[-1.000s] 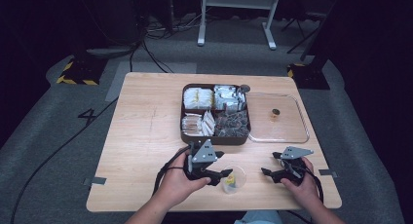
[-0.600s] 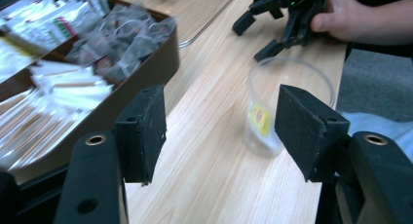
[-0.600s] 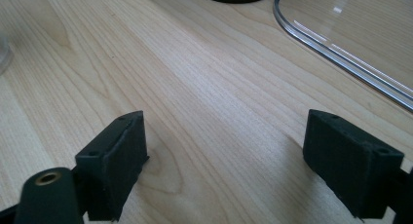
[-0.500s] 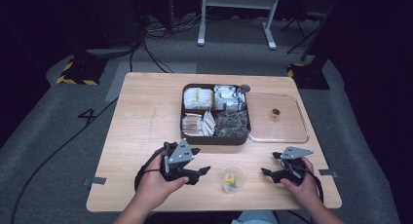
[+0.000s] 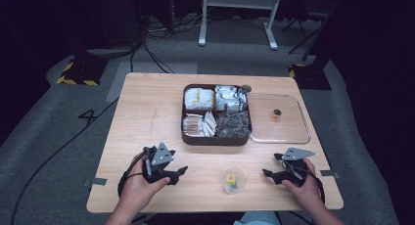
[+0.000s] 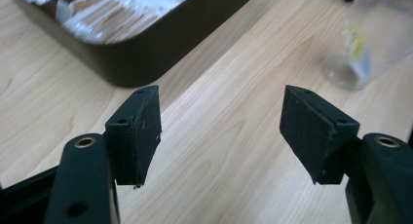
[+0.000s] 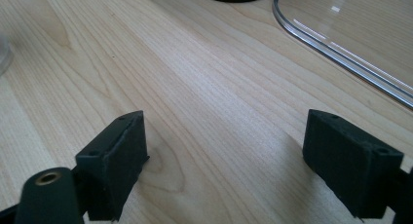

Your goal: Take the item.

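Observation:
A clear plastic cup [image 5: 235, 180] with a yellow-labelled packet inside stands near the table's front edge, between the two hands. My left gripper [image 5: 182, 172] rests low on the table to the cup's left, open and holding nothing. In the left gripper view the cup [image 6: 355, 48] sits beyond the right jaw, and the dark tray's corner [image 6: 160, 58] lies ahead. My right gripper [image 5: 267, 174] lies on the table to the right of the cup, open and empty. Bare wood shows between its jaws in the right gripper view.
A dark brown four-compartment tray [image 5: 215, 139] of packets sits mid-table. Its clear lid [image 5: 303, 132] lies flat to the right with a small dark knob [image 5: 277, 113] on it; the lid's rim [image 7: 341, 53] runs ahead of the right gripper.
My left gripper has drawn back leftward from the cup, which now stands by itself with the packet inside. The right gripper has stayed put.

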`<state>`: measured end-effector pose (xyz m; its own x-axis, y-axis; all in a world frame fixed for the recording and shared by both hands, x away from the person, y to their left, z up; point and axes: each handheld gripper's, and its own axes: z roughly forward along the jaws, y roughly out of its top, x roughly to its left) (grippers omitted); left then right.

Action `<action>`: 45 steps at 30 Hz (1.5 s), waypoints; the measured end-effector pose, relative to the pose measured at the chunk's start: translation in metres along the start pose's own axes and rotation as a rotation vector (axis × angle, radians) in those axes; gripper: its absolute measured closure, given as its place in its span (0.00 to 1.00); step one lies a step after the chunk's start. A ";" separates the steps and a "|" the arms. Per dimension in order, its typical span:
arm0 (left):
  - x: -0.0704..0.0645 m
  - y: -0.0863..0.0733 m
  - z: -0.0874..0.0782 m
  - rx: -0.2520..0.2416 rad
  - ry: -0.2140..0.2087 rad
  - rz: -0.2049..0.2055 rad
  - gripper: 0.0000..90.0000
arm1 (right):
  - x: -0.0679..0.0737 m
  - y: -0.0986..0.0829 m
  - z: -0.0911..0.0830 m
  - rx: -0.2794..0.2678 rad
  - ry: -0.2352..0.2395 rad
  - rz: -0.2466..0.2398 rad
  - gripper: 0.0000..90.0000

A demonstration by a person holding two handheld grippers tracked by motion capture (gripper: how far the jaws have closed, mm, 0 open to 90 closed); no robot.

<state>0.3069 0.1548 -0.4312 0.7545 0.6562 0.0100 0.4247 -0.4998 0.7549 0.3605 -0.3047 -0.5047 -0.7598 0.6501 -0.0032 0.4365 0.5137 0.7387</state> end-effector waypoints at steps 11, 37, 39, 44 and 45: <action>0.017 -0.036 0.005 0.093 0.060 -0.096 0.34 | 0.004 0.000 0.000 0.002 -0.025 0.021 0.18; 0.037 -0.083 0.018 0.111 0.101 -0.134 0.09 | 0.004 0.000 0.000 0.001 -0.025 0.022 0.18; 0.037 -0.082 0.019 0.114 0.110 -0.138 0.07 | 0.004 0.000 0.000 0.001 -0.025 0.022 0.18; 0.037 -0.082 0.020 0.119 0.123 -0.148 0.04 | 0.004 0.000 0.000 0.001 -0.025 0.022 0.18; 0.037 -0.082 0.020 0.120 0.125 -0.150 0.04 | 0.004 0.000 0.000 0.001 -0.025 0.022 0.18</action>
<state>0.3095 0.2086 -0.5054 0.6135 0.7896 -0.0100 0.5896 -0.4496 0.6710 0.3575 -0.3028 -0.5046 -0.7380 0.6748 -0.0037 0.4533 0.4998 0.7381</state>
